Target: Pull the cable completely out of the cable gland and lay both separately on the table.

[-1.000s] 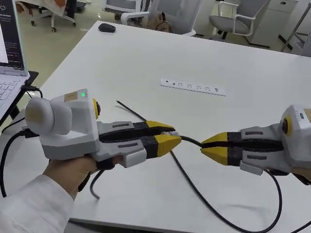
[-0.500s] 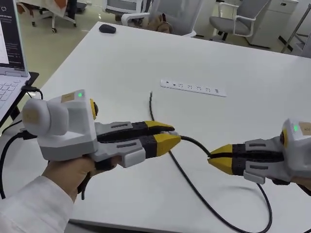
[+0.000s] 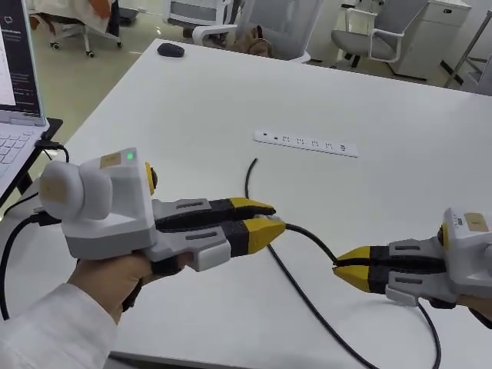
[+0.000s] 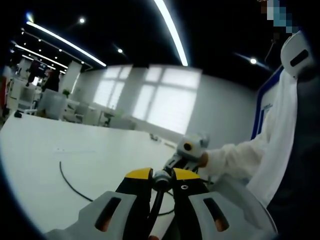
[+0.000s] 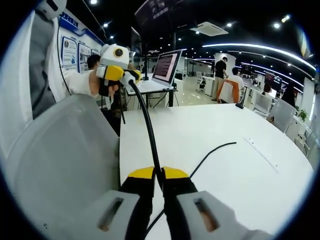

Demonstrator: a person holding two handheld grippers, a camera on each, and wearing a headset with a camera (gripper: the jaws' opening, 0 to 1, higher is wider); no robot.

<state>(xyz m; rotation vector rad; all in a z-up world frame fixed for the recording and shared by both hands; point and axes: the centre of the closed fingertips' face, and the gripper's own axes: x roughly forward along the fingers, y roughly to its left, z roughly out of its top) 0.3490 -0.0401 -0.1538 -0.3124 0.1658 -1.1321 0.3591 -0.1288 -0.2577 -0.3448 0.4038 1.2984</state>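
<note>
L hand (image 3: 115,277), white sleeve, lower left of head view, holds the left hand-held gripper (image 3: 275,219) about level above the worktop (image 3: 192,100), tips pointing to frame right. Its jaws are closed tight on the cable gland (image 4: 161,177), a small grey-white piece seen between the yellow tips in the left gripper view. The black cable (image 3: 311,234) comes out of those tips and sags across to the right hand-held gripper (image 3: 338,269), lower right of frame, tips pointing to frame left. Its jaws are pinched on the cable, approx. at the very tips; right gripper view shows the cable (image 5: 149,135) rising from between them. Grippers are apart, facing each other. Cable's free end curls on the worktop at frame centre, near a white power strip (image 3: 305,141). Another stretch lies on the worktop towards the bottom edge.
</note>
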